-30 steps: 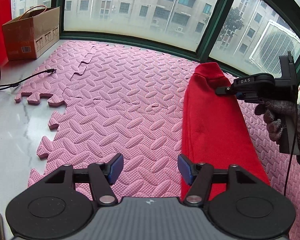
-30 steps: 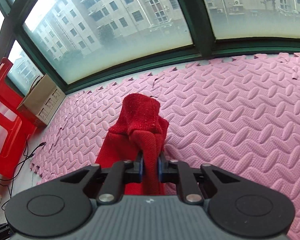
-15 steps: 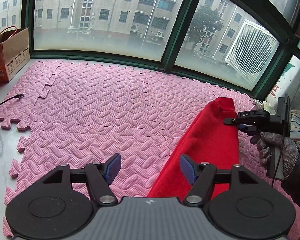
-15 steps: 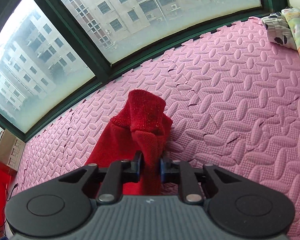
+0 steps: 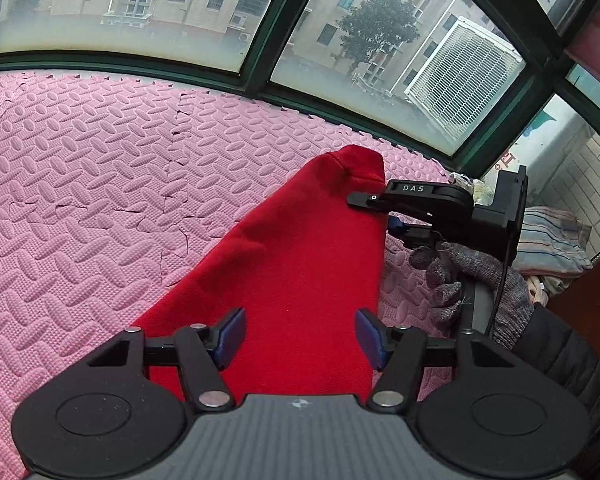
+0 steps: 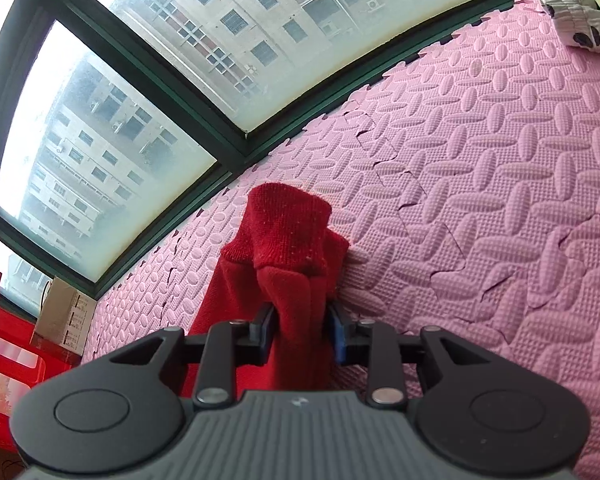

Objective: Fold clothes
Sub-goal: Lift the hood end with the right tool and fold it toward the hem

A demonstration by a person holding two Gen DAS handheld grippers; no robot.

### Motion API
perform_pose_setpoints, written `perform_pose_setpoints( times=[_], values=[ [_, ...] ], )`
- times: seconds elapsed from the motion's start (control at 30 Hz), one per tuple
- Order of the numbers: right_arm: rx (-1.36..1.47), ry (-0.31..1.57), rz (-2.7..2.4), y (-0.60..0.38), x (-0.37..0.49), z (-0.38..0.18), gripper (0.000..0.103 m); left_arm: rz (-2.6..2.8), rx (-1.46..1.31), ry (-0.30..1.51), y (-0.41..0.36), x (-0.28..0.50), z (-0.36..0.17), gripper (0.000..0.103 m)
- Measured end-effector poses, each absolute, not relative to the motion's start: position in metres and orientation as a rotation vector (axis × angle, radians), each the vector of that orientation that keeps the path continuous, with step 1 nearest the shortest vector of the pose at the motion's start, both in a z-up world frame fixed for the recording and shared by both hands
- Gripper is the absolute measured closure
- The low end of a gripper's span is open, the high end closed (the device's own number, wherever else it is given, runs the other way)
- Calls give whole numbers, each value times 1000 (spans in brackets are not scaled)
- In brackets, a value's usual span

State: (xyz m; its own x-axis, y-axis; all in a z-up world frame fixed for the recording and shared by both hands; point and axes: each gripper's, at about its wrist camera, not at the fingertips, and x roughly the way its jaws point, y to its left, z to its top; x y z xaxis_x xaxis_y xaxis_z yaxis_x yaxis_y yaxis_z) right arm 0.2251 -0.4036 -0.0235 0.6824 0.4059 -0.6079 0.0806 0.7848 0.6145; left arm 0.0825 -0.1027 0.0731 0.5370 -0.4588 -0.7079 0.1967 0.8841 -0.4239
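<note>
A red garment (image 5: 300, 248) lies in a long strip on the pink foam mat (image 5: 100, 200). My left gripper (image 5: 300, 332) hovers over its near end. The jaws are wide apart and closing, with the cloth below the blue pads and not between them. At the far end a gloved hand (image 5: 472, 276) holds my right gripper (image 5: 364, 200) at the garment's corner. In the right wrist view a bunched fold of the red garment (image 6: 288, 232) fills the gap of my right gripper (image 6: 302, 328). Those jaws are opening, and both pads still touch the cloth.
Dark green window frames (image 5: 260, 80) border the mat at the back. Folded clothes (image 5: 548, 244) are piled at the right, and a patterned pile of clothes (image 6: 576, 16) shows in the right wrist view. A cardboard box (image 6: 66, 312) and a red plastic piece (image 6: 4, 340) stand at the far left.
The left gripper swung right and now sits over the red garment instead of the bare mat. The right gripper rolled, and its jaws widened around the bunched cloth.
</note>
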Motion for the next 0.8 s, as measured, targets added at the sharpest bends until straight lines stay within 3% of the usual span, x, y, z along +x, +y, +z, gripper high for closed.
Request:
perform_pose_setpoints(
  times=[0.1,0.17,0.7,0.8],
  values=[
    [676,802,224,-405,225,-24,87,-360,-332,955,-105,94,59,40],
    [672,792,239,-406,224,-20,89,-340,-351,967,-103,99,52,40],
    [590,733,291,-398,212,7,90,-267,-428,929,-99,125,49,40],
    [589,725,296,-399,208,11,90,-245,-473,955,-91,135,35,44]
  ],
)
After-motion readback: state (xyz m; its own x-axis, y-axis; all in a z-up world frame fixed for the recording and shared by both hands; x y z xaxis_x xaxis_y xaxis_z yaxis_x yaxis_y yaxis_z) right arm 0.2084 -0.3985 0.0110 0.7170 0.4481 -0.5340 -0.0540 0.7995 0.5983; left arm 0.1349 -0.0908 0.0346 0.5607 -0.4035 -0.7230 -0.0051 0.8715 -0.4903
